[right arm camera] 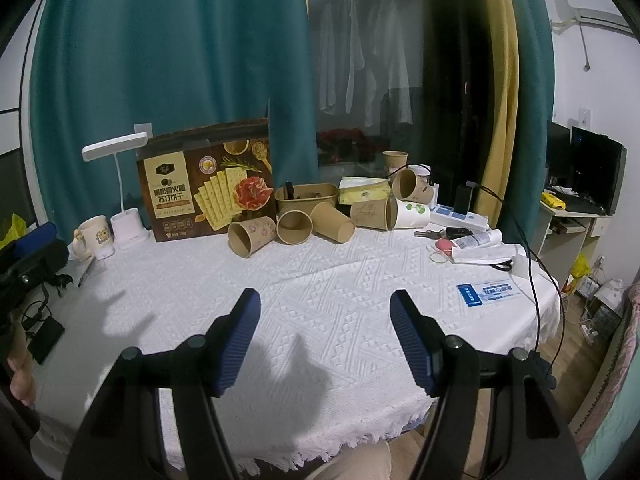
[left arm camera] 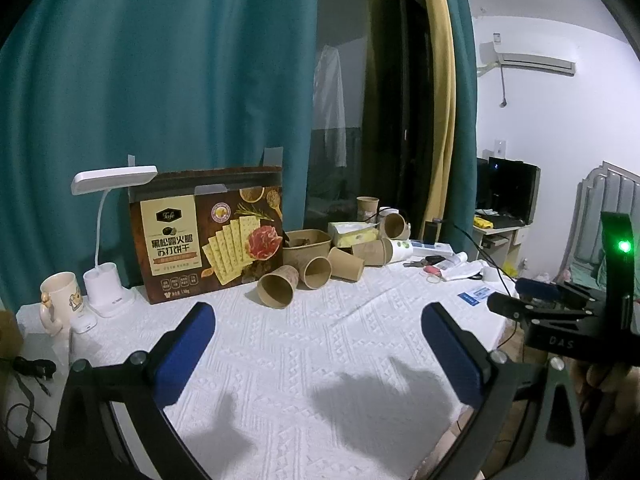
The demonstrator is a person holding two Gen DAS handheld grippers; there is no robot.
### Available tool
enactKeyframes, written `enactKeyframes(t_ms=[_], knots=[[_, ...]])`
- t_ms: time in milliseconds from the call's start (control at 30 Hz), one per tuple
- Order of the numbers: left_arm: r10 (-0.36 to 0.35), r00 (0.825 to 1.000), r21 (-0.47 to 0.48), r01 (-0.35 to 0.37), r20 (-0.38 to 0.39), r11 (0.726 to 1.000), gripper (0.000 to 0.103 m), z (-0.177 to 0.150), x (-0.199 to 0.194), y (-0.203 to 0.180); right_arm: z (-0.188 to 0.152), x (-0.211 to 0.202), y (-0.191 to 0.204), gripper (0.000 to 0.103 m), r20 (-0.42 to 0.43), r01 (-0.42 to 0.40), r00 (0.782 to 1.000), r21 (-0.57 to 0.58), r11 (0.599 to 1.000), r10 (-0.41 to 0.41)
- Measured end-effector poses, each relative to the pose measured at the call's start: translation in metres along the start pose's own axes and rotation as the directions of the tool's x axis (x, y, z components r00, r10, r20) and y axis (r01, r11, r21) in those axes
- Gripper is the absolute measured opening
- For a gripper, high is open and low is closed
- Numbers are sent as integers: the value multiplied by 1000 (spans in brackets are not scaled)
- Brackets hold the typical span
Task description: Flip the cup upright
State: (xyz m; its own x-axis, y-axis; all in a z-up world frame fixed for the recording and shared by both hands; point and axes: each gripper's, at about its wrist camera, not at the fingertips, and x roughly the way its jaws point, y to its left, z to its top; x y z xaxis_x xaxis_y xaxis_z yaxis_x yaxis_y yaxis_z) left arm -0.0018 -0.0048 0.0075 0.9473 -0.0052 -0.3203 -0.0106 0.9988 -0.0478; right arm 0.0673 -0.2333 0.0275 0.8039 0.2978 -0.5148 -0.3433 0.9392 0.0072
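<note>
Left hand-held gripper (left arm camera: 318, 328) spread, empty, above white-clothed worktop (left arm camera: 320, 344). Right hand-held gripper (right arm camera: 325, 316) spread, empty. Paper cup (right arm camera: 251, 236) on side, near cracker box (right arm camera: 208, 188), well apart from both.

Both wrist cameras sit low at the table's (left arm camera: 320, 340) near edge, facing twelve o'clock toward the curtain (right arm camera: 160, 80). They share the cracker box (left arm camera: 208, 236) and tipped cups (right arm camera: 252, 236), seen from mid-distance.

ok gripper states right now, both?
Left gripper: open, holding nothing, above the tablecloth.
Right gripper: open, holding nothing.
</note>
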Motion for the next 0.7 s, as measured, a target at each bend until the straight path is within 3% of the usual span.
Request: enactKeyframes(t_ms=[700], knots=[[0, 1000, 0, 0, 6, 1000, 103, 0, -2, -1, 1, -3, -1, 65, 3, 1, 1000, -1, 1000, -1]])
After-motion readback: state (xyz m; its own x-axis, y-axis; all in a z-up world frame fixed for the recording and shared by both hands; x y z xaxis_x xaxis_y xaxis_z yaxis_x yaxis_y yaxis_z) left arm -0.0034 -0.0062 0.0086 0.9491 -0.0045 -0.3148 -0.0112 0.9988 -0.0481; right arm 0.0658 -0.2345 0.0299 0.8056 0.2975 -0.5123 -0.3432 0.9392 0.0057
